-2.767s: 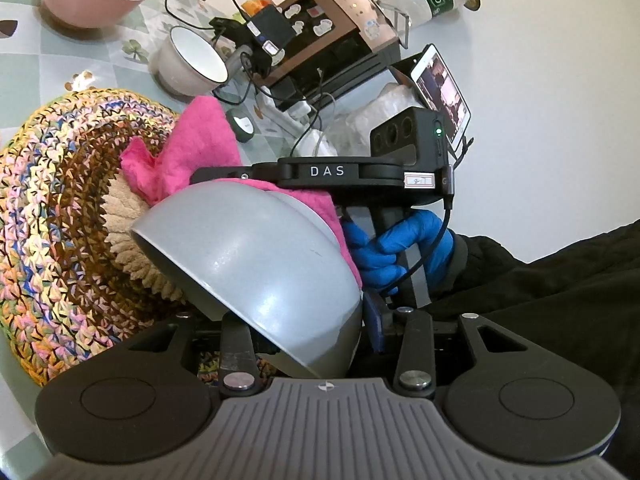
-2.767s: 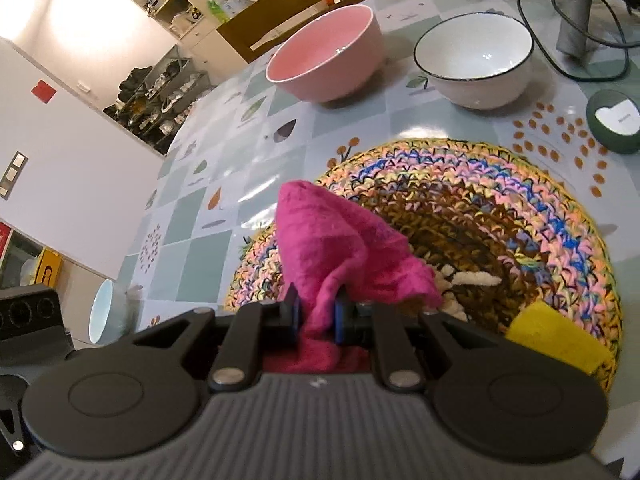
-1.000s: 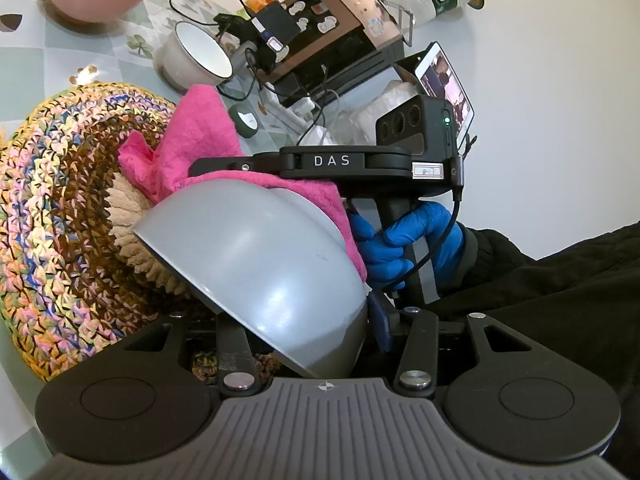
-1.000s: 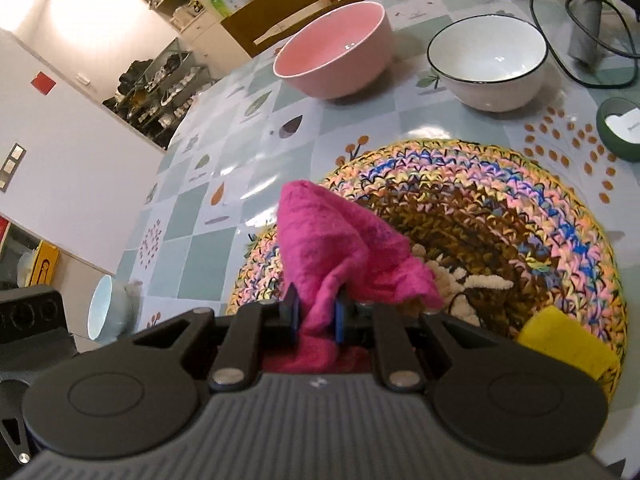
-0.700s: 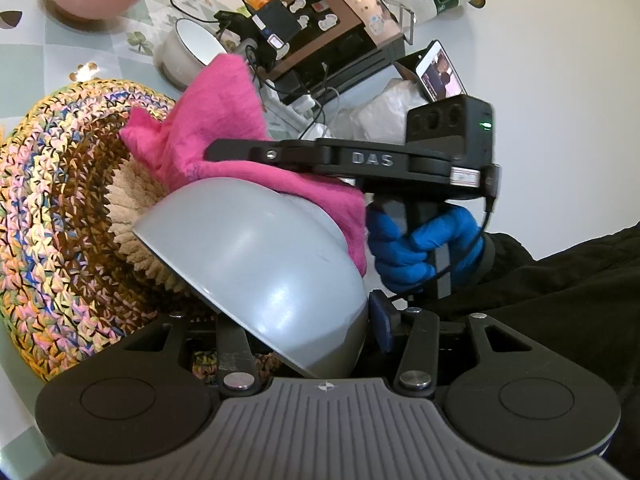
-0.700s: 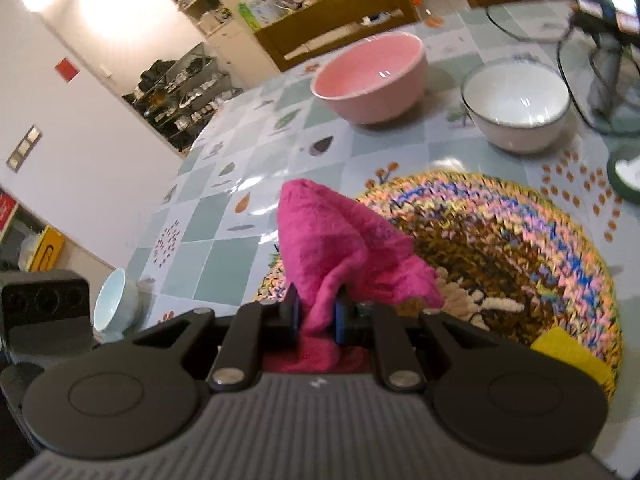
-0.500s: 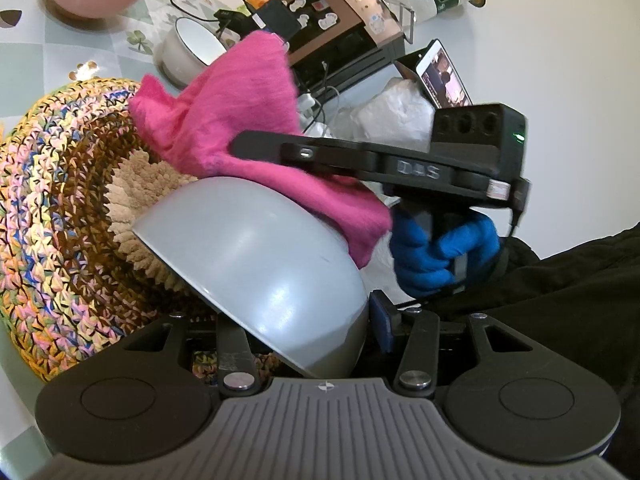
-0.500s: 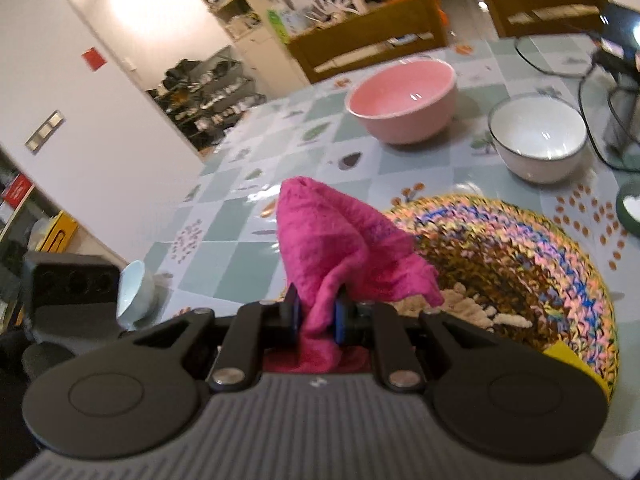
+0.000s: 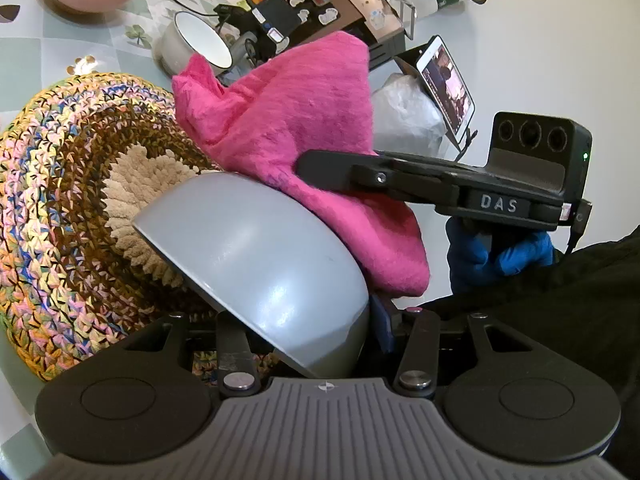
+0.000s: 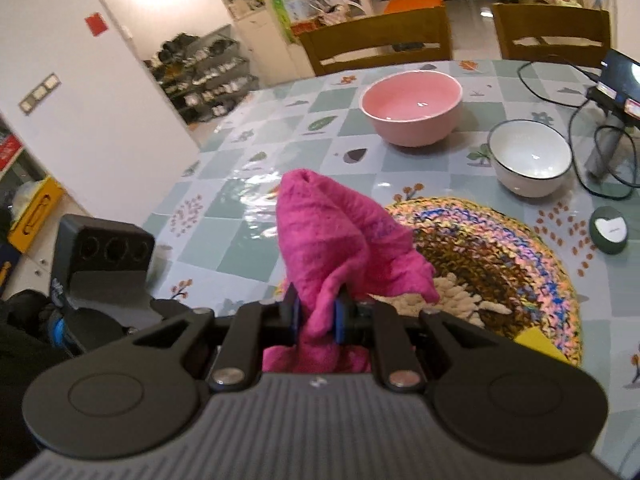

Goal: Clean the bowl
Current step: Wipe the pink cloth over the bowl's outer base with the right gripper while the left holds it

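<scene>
Layout around the woven mat

Beyond the mat, two bowls are set on the table; the cloth is held over its near edge.

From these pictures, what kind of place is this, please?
Most likely a home dining area: a dining table with a patterned tablecloth, wooden dining chairs behind it, and a shoe rack by the wall.

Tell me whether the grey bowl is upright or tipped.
Tipped. In the left wrist view the grey bowl is clamped in the left gripper with its outer wall towards the camera; its rim slants, mouth turned away.
</scene>
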{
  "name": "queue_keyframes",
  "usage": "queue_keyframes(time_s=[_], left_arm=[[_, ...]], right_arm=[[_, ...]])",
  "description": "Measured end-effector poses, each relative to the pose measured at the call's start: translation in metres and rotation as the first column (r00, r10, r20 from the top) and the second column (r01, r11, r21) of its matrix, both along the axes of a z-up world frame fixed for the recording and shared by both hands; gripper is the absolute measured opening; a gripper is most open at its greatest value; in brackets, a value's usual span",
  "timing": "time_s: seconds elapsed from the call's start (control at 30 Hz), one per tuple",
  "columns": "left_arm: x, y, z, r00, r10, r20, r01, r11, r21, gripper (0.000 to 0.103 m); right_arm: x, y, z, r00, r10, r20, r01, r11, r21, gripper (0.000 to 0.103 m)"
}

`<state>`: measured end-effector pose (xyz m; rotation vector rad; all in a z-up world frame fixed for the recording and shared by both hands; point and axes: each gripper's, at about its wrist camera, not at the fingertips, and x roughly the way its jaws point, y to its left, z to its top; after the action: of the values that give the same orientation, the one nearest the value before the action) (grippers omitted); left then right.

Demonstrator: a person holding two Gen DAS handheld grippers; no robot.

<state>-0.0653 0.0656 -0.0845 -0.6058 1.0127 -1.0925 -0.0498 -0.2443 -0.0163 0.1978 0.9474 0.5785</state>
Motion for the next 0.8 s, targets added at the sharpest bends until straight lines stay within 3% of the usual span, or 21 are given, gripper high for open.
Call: queue_keyframes(time_s=[0.4, 0.5, 0.67, 0.8], left_arm=[[-0.001, 0.0, 0.002, 1.0, 0.003, 0.006, -0.003, 1.0, 0.005, 0.049], [-0.001, 0.0, 0.002, 1.0, 0.004, 0.006, -0.004, 1.0, 0.006, 0.05], [0.0, -0.001, 0.001, 1.0, -0.001, 0.008, 0.001, 1.0, 0.006, 0.05], [0.0, -0.003, 0.001, 1.0, -0.011, 0.013, 0.011, 1.0, 0.01, 0.05]], right_arm=[[-0.005, 0.004, 0.004, 0.998, -0.056, -0.017, 0.055, 0.995, -0.086, 0.016], [0.003, 0.002, -0.009, 0.996, -0.08, -0.038, 0.075, 0.991, -0.112, 0.016], [0.007, -0.007, -0.017, 0.989, -0.119, -0.086, 0.111, 0.99, -0.088, 0.016], [-0.001, -0.009, -0.011, 0.989, -0.128, -0.076, 0.12, 0.988, -0.095, 0.016]])
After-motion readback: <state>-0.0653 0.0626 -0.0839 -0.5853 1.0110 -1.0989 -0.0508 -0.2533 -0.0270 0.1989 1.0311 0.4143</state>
